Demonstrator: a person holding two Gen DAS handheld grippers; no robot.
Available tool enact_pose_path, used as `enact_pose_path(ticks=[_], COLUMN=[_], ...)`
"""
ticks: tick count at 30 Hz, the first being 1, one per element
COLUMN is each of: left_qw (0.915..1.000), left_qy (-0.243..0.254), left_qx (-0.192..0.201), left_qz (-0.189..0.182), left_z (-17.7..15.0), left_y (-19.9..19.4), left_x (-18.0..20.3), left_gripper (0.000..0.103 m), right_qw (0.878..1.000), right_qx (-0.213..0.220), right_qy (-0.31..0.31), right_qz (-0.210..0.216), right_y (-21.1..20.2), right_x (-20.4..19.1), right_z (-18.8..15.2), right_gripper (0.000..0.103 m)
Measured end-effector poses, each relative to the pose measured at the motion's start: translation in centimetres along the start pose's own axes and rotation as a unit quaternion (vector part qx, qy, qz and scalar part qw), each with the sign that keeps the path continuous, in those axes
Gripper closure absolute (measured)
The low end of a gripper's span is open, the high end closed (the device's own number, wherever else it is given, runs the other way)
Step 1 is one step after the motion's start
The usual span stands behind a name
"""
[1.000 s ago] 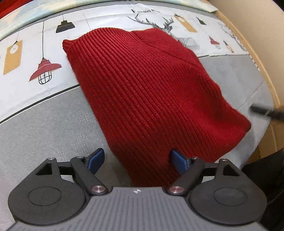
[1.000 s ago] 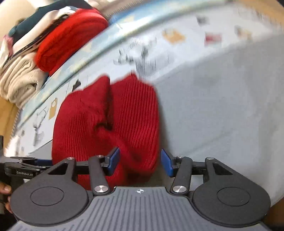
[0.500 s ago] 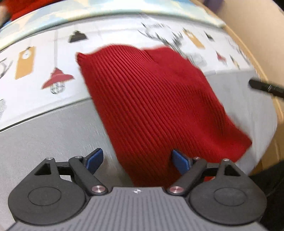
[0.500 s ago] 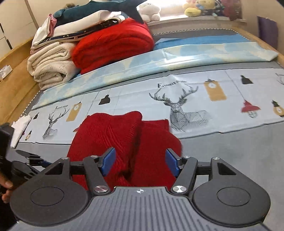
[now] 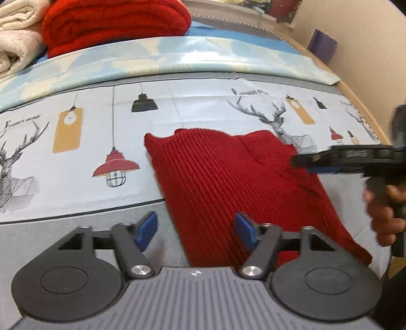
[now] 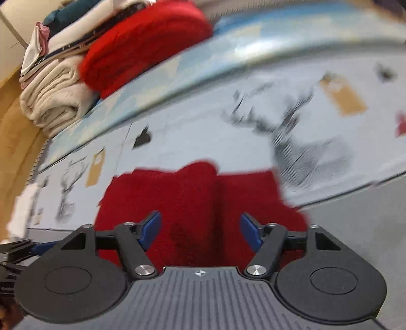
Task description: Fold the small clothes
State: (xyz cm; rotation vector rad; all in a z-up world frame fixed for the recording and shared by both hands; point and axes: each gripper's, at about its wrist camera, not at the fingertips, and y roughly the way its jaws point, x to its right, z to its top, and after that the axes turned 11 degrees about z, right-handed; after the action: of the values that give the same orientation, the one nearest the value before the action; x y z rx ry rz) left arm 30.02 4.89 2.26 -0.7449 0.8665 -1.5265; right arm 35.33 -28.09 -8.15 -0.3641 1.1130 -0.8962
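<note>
Left gripper (image 5: pixel 195 229): blue-padded jaws spread wide, nothing between them, poised above the near edge of the red knit garment (image 5: pixel 236 187). Right gripper (image 6: pixel 199 229): jaws likewise wide apart and empty, hovering over the garment's near part. From the left wrist view the right gripper (image 5: pixel 308 163) also shows side-on at the frame's right, its tips over the garment's far right corner; the person's hand (image 5: pixel 383 210) grips its handle.

Garment: ribbed red knit, folded, lying flat on the bed. Its far end rests on the pale printed cloth (image 5: pixel 83 142) with stag, lamp and tag motifs; its near end lies on the grey cover (image 5: pixel 76 218). Right wrist view shows a lengthwise crease down its middle, one half lapping the other; this view is motion-blurred, detail soft.

Behind the printed cloth: a light blue patterned sheet (image 5: pixel 152 55), then a stack of folded things, a red blanket (image 5: pixel 111 22) beside cream bedding (image 5: pixel 15 45). Wooden bed frame (image 5: pixel 362 101) along the right edge.
</note>
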Motion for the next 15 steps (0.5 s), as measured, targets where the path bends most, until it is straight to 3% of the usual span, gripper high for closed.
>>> enact_pose_path(ticks=[3, 5, 7, 8, 9, 12, 15], left_qw=[0.9999, 0.9997, 0.9996, 0.9996, 0.9996, 0.9995, 0.9993], left_qy=[0.011, 0.02, 0.024, 0.025, 0.026, 0.027, 0.027], left_qx=[0.006, 0.01, 0.011, 0.011, 0.011, 0.014, 0.02], left_qz=[-0.009, -0.01, -0.009, -0.009, -0.009, -0.01, -0.014], left_z=[0.3, 0.4, 0.3, 0.3, 0.3, 0.3, 0.4], left_y=[0.1, 0.2, 0.3, 0.4, 0.4, 0.5, 0.3], left_x=[0.4, 0.8, 1.1, 1.1, 1.2, 1.2, 1.3], left_gripper=[0.047, 0.047, 0.047, 0.047, 0.047, 0.047, 0.047], right_qw=[0.999, 0.999, 0.999, 0.999, 0.999, 0.999, 1.0], right_qx=[-0.018, -0.015, -0.014, -0.018, -0.02, -0.013, 0.008], right_qy=[0.026, 0.045, 0.048, 0.049, 0.047, 0.028, 0.021], right_qz=[-0.009, -0.003, 0.006, 0.012, 0.018, 0.017, 0.022], right_y=[1.6, 1.9, 2.2, 2.4, 2.6, 2.5, 1.7], right_x=[0.8, 1.1, 1.2, 1.2, 1.2, 0.8, 0.4], right_z=[0.2, 0.5, 0.7, 0.7, 0.7, 0.6, 0.8], right_gripper=[0.03, 0.03, 0.045, 0.064, 0.071, 0.084, 0.088])
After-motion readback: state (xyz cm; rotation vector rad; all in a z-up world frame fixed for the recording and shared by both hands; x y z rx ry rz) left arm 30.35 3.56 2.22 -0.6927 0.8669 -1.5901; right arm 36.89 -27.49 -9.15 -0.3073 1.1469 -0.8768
